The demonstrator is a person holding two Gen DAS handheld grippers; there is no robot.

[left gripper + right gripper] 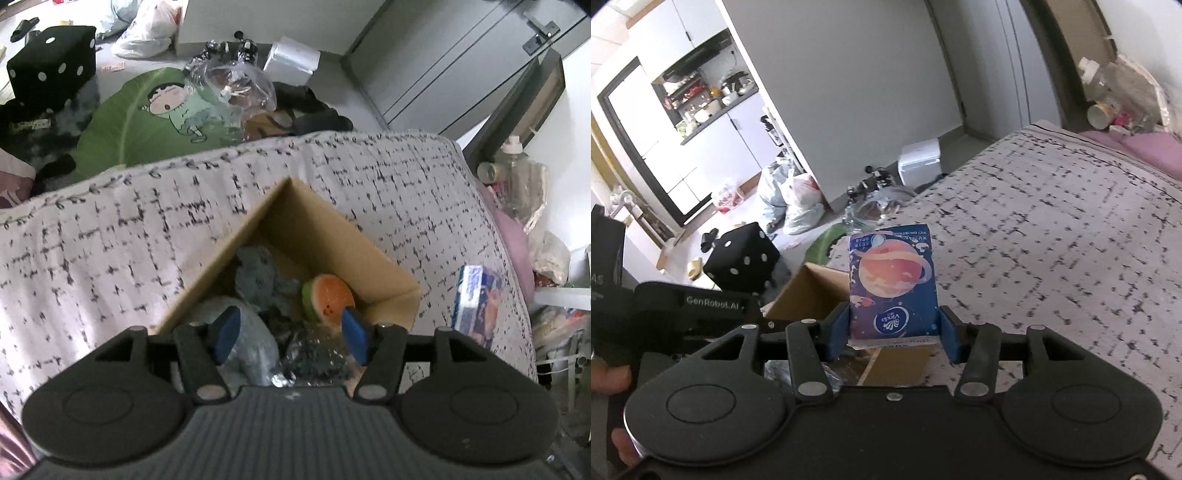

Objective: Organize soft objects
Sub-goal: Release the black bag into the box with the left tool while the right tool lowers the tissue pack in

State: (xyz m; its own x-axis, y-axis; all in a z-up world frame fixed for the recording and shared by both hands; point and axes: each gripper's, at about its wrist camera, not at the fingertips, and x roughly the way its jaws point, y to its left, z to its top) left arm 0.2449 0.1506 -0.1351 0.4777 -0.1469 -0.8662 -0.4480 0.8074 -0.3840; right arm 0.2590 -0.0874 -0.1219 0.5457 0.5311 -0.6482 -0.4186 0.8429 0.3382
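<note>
A cardboard box [369,258] sits open on a bed covered by a pale quilt [110,240] with a broken black grid pattern. The box serves as the collecting place for soft things, and several already lie inside: a grey plush toy [258,277], a watermelon-slice plush [327,295], and a pale, shiny stuffed shape [247,343] near the front.

The left tongs [291,332] point steeply down into the box with their blue pads apart. Nothing is pinched between them; they are released, with the shiny shape and something dark and crinkly, possibly a wrapped item, lying below the gap. The blur makes that dark thing hard to name.

The right tongs [894,328] are clenched on a soft pack of tissues [892,284], printed with an orange planet on dark blue. The pads grip its lower edges so the pack stands upright, clear of the bed, just beside the box rim. Held this way, it looks ready to be carried over the opening and dropped in with the rest.

On the floor beyond the bed lie a green cartoon cushion [147,122] and a black dice-shaped cushion [51,59], not yet gathered.
</note>
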